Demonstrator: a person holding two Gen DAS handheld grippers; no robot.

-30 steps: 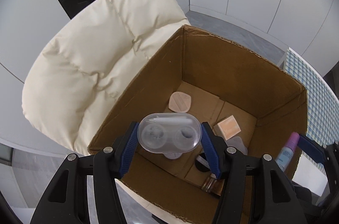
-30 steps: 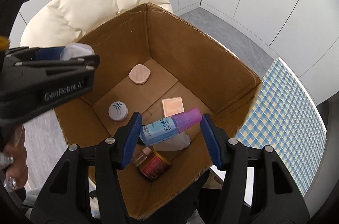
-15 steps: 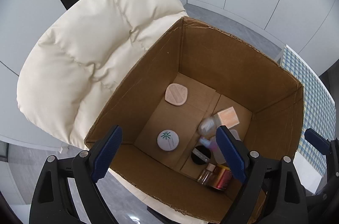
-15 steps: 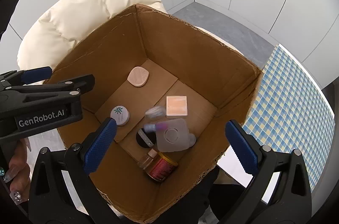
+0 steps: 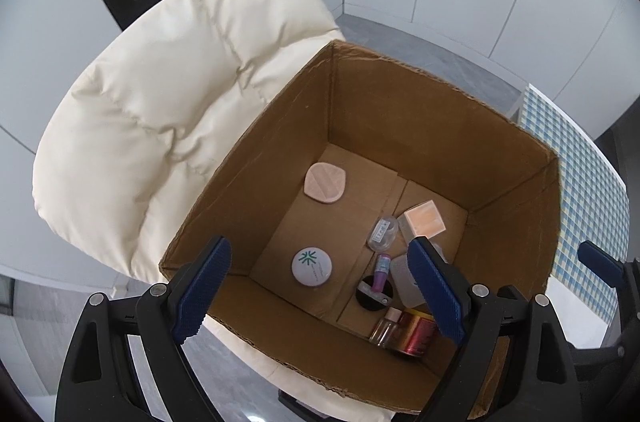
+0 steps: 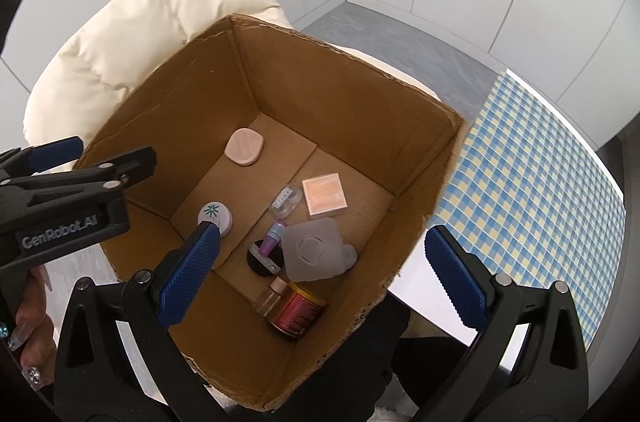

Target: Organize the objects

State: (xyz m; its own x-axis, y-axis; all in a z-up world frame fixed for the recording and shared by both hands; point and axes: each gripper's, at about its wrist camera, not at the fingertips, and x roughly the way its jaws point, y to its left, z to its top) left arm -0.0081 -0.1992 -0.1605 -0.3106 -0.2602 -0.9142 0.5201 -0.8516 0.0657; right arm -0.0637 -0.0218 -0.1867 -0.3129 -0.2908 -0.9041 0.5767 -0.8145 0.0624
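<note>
Both my tools hang spread and empty over the box [image 5: 516,206]: left tool [image 5: 320,292], right tool [image 6: 320,278]. The lens case [image 6: 285,202] and spray bottle [image 6: 272,240] lie on its floor, so collecting keeps the worktop [image 6: 532,182] tidy.

Your left gripper [image 5: 320,286] hangs over the cardboard box [image 5: 400,110] with its jaws spread wide, nothing between them. Down on the box floor there's a pink pad [image 5: 325,183] at the far left, a white round compact [image 5: 311,266] nearer you, a clear lens case [image 5: 383,232] beside a peach square box [image 5: 425,220], and a red tin [image 5: 416,336] near right. Cream cushion [image 5: 160,110] sits on the left.
</note>
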